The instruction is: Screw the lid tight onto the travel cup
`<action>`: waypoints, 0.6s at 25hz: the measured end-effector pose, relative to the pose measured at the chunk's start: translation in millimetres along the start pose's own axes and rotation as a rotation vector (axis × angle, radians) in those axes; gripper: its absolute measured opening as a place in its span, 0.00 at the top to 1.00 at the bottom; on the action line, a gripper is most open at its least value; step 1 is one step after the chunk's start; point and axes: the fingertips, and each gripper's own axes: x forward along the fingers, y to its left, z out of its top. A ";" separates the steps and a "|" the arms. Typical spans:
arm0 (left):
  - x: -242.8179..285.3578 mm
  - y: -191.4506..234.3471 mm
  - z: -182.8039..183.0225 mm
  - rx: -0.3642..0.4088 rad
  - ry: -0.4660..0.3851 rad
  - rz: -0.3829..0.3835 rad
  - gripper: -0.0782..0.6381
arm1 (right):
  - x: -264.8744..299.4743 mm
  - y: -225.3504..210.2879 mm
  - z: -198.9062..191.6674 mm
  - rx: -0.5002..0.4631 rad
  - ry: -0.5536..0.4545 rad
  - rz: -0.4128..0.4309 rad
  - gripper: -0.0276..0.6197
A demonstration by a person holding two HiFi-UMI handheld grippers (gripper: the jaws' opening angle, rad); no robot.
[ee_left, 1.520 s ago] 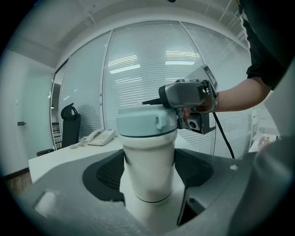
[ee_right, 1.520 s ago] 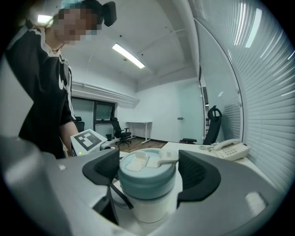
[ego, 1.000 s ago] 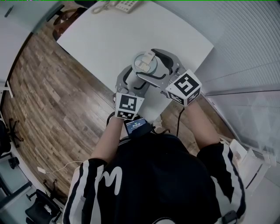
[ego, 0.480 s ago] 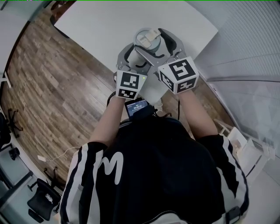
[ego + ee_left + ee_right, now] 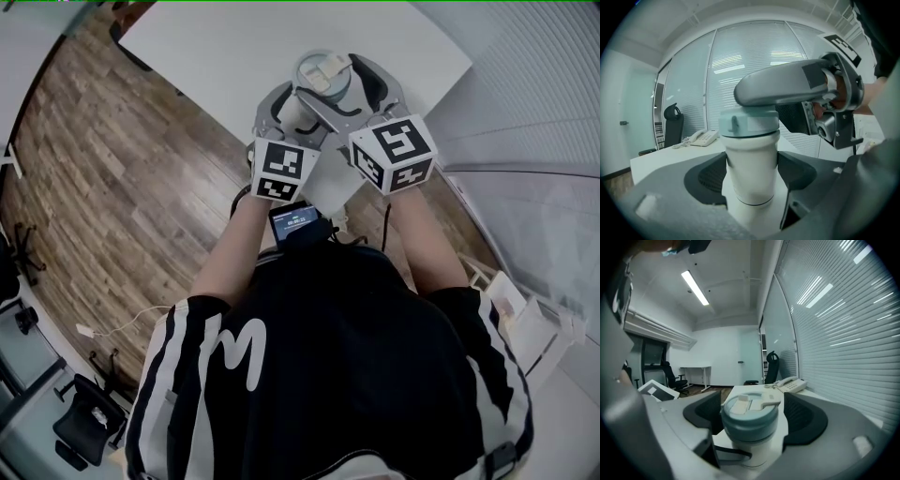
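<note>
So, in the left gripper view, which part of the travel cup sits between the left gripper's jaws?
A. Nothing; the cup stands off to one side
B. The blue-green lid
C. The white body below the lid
C: the travel cup has its white body between the dark pads of the left gripper, and its blue-green lid sits above them.

Colours on my feed: mostly white and grey.
White travel cup (image 5: 750,173), pale blue-green lid (image 5: 750,417), white desk (image 5: 216,56); I see grey jaws with black pads (image 5: 806,420), black-and-white patterned marker cubes (image 5: 392,153), brown wood-grain floor (image 5: 103,178).
</note>
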 end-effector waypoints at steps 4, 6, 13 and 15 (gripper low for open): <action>-0.9 0.2 0.7 0.002 0.005 -0.009 0.41 | -8.3 8.1 25.0 -0.079 -0.003 0.302 0.29; -1.6 -1.0 0.5 0.000 0.009 -0.010 0.41 | -10.7 13.4 28.2 -0.122 0.040 0.456 0.27; 0.3 1.4 0.1 0.005 0.019 -0.017 0.41 | 7.7 12.3 -6.8 -0.207 0.168 0.613 0.29; -0.8 0.8 0.0 0.002 0.020 -0.016 0.41 | 9.8 13.5 -12.2 -0.225 0.181 0.594 0.30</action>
